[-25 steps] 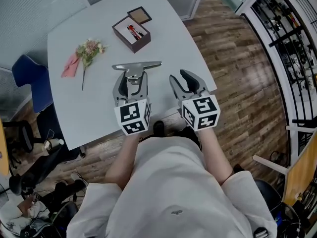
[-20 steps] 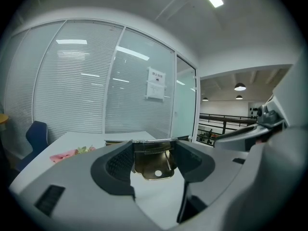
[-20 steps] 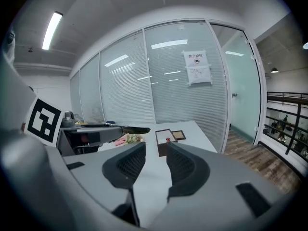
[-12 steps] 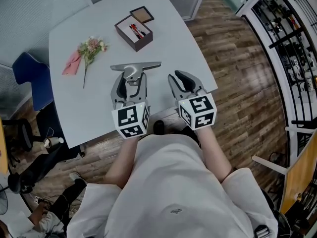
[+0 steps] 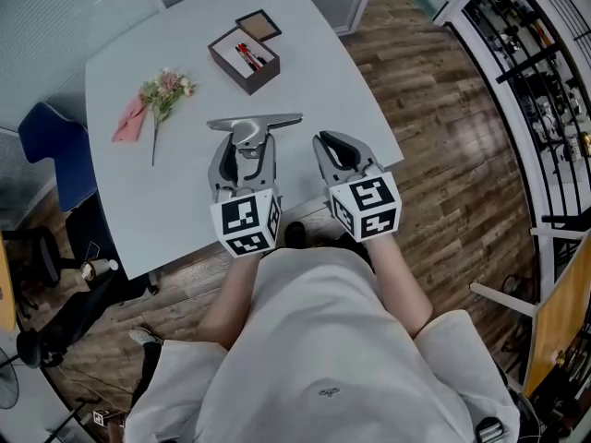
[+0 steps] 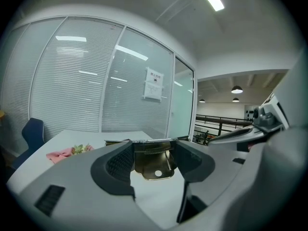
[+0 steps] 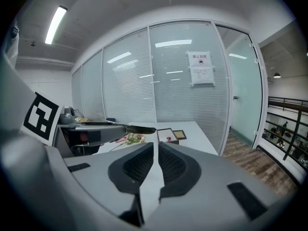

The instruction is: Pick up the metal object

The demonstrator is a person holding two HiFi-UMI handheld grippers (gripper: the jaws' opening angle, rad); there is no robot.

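The metal object [image 5: 254, 122] is a T-shaped piece with a flat silver bar across its far end. Its brass-coloured plate [image 6: 154, 163] fills the gap between the pads of my left gripper [image 5: 244, 157], which is shut on it just over the white table [image 5: 314, 72]. In the left gripper view the jaws [image 6: 153, 147] press on both sides of the plate. My right gripper [image 5: 340, 148] hovers beside it near the table's front edge. Its jaws [image 7: 155, 150] have just been closing and now stand together with nothing between them.
A dark brown box [image 5: 244, 58] with small red items sits at the far side of the table. A flower sprig [image 5: 162, 92] and a pink cloth [image 5: 129, 123] lie at the left. A blue chair [image 5: 57, 146] stands off the table's left edge.
The right gripper's jaws have come together from wide apart. The left gripper and the metal object have stayed where they were.
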